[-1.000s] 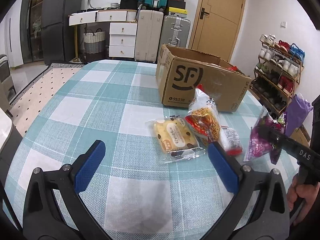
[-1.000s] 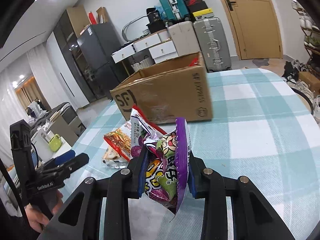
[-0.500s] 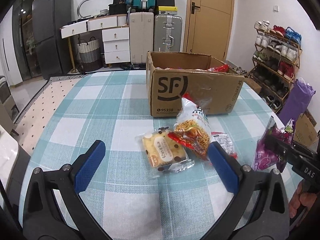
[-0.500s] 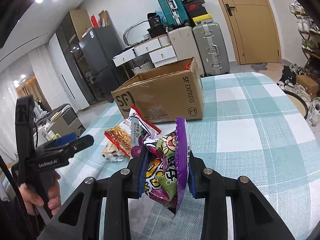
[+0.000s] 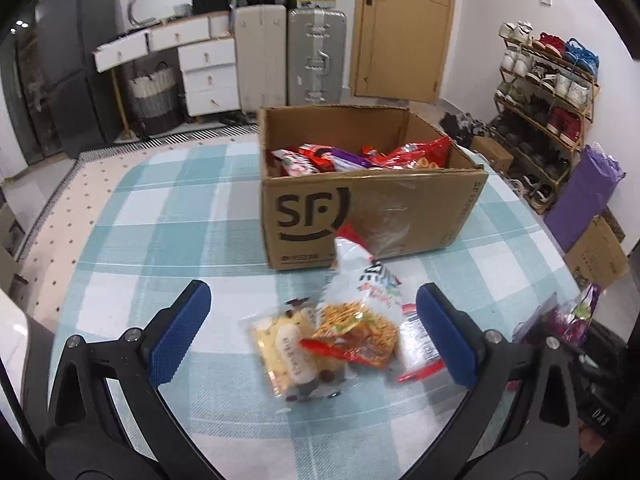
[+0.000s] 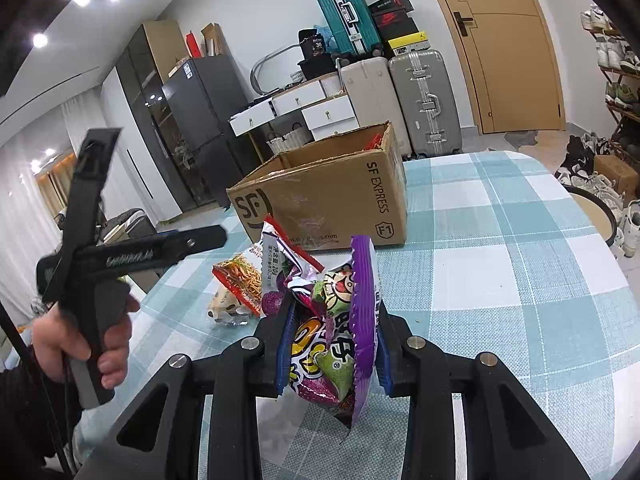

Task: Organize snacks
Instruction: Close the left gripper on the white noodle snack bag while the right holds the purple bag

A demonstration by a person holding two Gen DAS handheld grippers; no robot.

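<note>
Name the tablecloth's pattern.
Teal-and-white check tablecloth, clearest in the left wrist view.

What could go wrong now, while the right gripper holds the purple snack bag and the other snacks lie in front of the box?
1. The right gripper pinches the purple snack bag at its middle only; the crinkled bag may slip out on the way to the cardboard box.
2. The box already looks full, so the bag might slide off the pile.
3. The noodle packet overlaps the cake packet; the open left gripper may catch both.
</note>
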